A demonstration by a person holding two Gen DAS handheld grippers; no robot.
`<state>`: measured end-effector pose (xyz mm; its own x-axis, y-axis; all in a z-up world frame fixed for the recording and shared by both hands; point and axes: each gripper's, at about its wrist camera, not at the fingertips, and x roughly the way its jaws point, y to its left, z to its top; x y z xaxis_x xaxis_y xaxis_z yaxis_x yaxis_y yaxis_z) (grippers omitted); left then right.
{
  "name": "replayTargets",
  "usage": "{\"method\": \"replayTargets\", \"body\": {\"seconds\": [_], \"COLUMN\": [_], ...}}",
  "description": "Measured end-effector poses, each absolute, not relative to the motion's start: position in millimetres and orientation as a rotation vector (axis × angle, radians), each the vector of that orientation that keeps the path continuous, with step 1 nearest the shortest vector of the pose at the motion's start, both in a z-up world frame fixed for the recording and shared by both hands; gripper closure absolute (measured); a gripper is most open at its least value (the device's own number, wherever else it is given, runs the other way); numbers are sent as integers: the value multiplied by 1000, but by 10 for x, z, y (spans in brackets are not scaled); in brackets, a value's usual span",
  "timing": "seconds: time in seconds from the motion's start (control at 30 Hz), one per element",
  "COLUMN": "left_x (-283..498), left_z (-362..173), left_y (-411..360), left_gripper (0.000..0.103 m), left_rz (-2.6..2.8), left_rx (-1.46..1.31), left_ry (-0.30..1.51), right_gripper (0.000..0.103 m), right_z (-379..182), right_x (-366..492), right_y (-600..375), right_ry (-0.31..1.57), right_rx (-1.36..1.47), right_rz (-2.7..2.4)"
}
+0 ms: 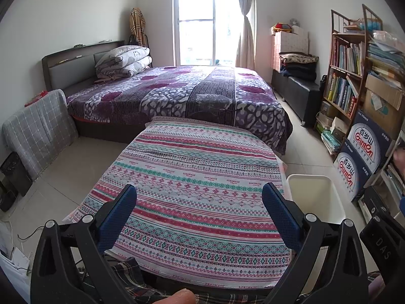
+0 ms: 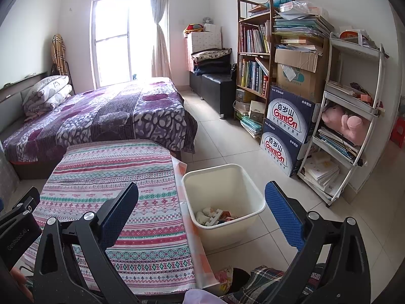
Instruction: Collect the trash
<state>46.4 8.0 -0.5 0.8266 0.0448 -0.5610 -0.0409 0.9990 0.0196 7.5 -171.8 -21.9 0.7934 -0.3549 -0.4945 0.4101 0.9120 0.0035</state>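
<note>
A cream plastic bin point(image 2: 249, 190) stands on the tiled floor right of a table covered with a striped patterned cloth point(image 2: 106, 177). Crumpled white and coloured trash point(image 2: 215, 215) lies at the bin's bottom. The bin's rim also shows in the left wrist view point(image 1: 311, 177). My right gripper point(image 2: 202, 212) is open and empty, held above the bin and the table's right edge. My left gripper point(image 1: 200, 210) is open and empty above the patterned cloth point(image 1: 197, 177). No loose trash shows on the cloth.
A bed with a purple blanket point(image 1: 177, 93) stands behind the table. A bookshelf point(image 2: 255, 50), stacked blue water boxes point(image 2: 286, 131) and a white rack point(image 2: 354, 116) line the right wall. A grey-covered item point(image 1: 38, 129) leans at the left wall.
</note>
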Motion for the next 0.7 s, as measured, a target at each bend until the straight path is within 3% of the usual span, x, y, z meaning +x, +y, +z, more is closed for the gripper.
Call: {"method": "replayTargets", "body": {"seconds": [0.7], "left_x": [478], "left_z": [-5], "left_y": [78], "left_gripper": [8], "left_rz": [44], "left_rx": [22], "left_ry": [581], "right_gripper": [7], "right_z": [-237], "right_x": [120], "right_y": [-1754], "right_ry": [551], "right_rx": [114], "right_rz": [-408]}}
